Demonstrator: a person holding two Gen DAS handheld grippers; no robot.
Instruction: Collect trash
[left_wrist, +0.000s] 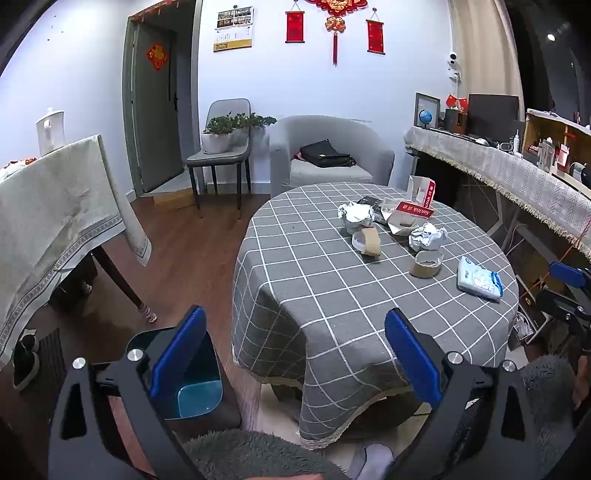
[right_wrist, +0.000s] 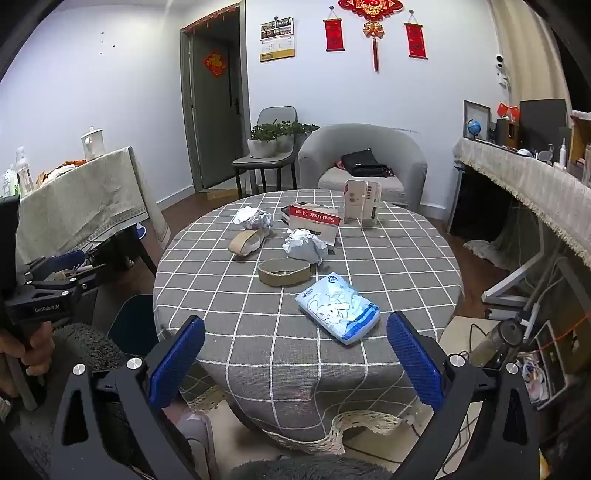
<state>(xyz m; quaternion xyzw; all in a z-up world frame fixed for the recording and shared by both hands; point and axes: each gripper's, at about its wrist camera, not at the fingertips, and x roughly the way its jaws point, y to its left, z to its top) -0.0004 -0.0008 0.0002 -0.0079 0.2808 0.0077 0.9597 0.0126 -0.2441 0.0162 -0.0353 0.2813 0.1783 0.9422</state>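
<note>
Trash lies on a round table with a grey checked cloth (right_wrist: 258, 332): a blue tissue pack (right_wrist: 338, 308), two cardboard tape rings (right_wrist: 284, 272) (right_wrist: 245, 240), two crumpled paper balls (right_wrist: 304, 245) (right_wrist: 253, 218), and red-and-white SanDisk packaging (right_wrist: 314, 218). A blue-lined bin (left_wrist: 195, 387) stands on the floor left of the table. My left gripper (left_wrist: 295, 354) is open and empty, low at the table's near edge, above the bin. My right gripper (right_wrist: 295, 358) is open and empty, just short of the tissue pack. The tissue pack (left_wrist: 479, 277) also shows in the left wrist view.
A cloth-covered side table (left_wrist: 55, 214) stands at the left. A grey armchair (right_wrist: 364, 158) with a black bag and a chair with plants (right_wrist: 273, 142) stand behind. A long cloth-draped counter (right_wrist: 524, 184) runs along the right. Cables and clutter lie on the floor at right.
</note>
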